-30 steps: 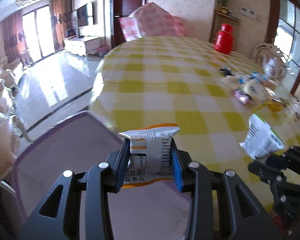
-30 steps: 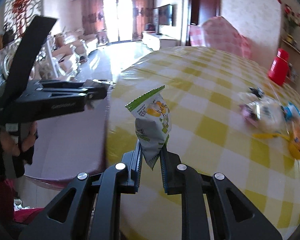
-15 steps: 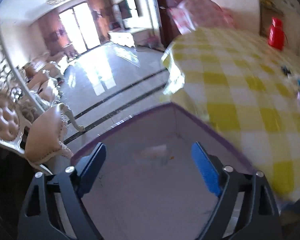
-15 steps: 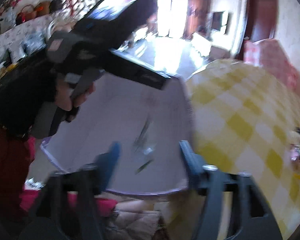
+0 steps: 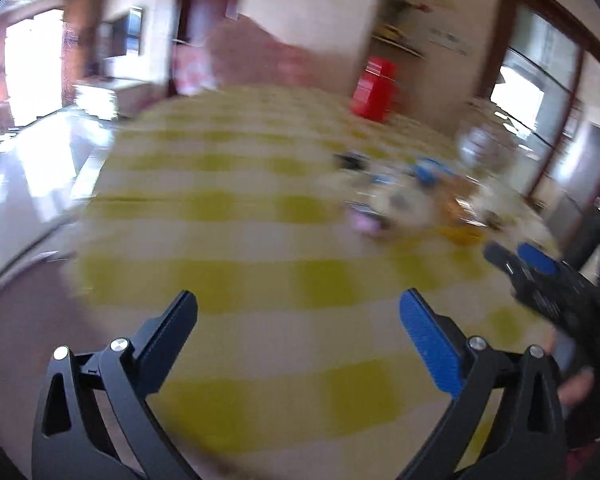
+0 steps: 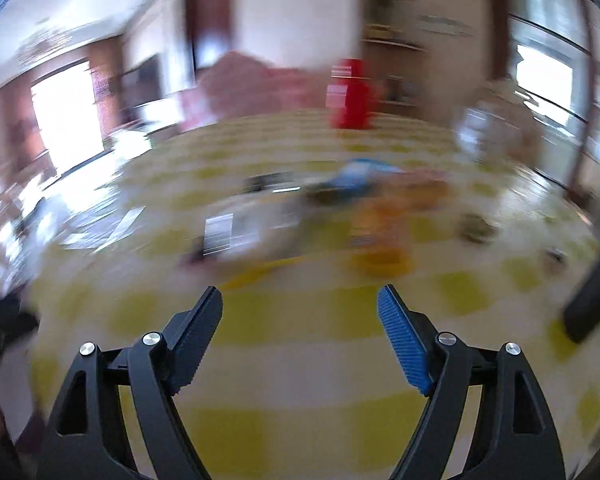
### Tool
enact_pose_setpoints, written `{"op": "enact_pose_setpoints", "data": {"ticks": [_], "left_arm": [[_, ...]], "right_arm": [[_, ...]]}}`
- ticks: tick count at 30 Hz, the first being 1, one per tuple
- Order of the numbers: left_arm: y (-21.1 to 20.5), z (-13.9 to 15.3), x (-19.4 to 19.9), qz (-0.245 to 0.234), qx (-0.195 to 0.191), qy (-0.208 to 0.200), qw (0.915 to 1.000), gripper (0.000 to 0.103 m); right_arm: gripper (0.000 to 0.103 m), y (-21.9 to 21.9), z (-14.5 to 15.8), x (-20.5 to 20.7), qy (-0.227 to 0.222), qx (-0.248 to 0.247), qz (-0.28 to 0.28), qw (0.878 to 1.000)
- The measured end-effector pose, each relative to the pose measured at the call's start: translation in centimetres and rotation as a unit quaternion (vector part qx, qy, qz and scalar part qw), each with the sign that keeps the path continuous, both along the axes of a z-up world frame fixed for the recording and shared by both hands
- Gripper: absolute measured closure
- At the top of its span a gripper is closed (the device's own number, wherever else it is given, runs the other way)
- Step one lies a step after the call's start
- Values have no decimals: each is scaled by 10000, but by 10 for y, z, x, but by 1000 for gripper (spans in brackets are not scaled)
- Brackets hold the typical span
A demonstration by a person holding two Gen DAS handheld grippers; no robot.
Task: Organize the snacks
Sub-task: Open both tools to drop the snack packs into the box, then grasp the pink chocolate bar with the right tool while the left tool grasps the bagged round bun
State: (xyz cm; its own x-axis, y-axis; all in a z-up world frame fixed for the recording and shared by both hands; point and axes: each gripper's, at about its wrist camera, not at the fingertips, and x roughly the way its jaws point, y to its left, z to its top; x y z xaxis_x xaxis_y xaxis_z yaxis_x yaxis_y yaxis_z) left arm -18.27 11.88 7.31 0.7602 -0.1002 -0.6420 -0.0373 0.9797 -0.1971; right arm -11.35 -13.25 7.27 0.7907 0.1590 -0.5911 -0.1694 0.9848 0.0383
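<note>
Likely home: checked tablecloth [image 5: 260,208], television [image 5: 134,32].

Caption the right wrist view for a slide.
Right claw, empty and opening, faces a blurred pile of snacks on the yellow checked table.

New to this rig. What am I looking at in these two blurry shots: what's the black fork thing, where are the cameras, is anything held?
No robot arm here: a person carries a two-finger gripper in each hand, and a fisheye camera on each looks forward along its fingers.

The left wrist view shows the left gripper, the black fork with blue pads. Its jaws are opening and nothing is between them. The right gripper also pokes in at that view's right edge.

The right wrist view shows the right gripper, jaws also opening, empty too.

Both point over a table with a yellow checked cloth. On it lies a pile of snacks, too smeared to name singly, and a red flask at the far side. The blur comes from fast movement.
</note>
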Motion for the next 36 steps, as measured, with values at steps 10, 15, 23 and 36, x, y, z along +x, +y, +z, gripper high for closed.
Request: {"op": "enact_pose_setpoints", "data": {"ticks": [10, 15, 23, 36], "left_arm": [[-130, -14, 125, -594, 46, -405, 9974, 2], [-141, 2, 158, -414, -19, -1257, 9912, 2], [-113, 4, 172, -284, -392, -1393, 9891, 2], [-85, 8, 165, 167, -870, -1457, 9854, 2]], "right_arm": [[19, -132, -23, 125, 583, -57, -2950, 9537], [16, -170, -26, 184, 799, -261, -4091, 9086], [15, -231, -41, 252, 1683, -494, -5354, 8262], [27, -284, -80, 270, 2401, 425, -5340, 8096]]}}
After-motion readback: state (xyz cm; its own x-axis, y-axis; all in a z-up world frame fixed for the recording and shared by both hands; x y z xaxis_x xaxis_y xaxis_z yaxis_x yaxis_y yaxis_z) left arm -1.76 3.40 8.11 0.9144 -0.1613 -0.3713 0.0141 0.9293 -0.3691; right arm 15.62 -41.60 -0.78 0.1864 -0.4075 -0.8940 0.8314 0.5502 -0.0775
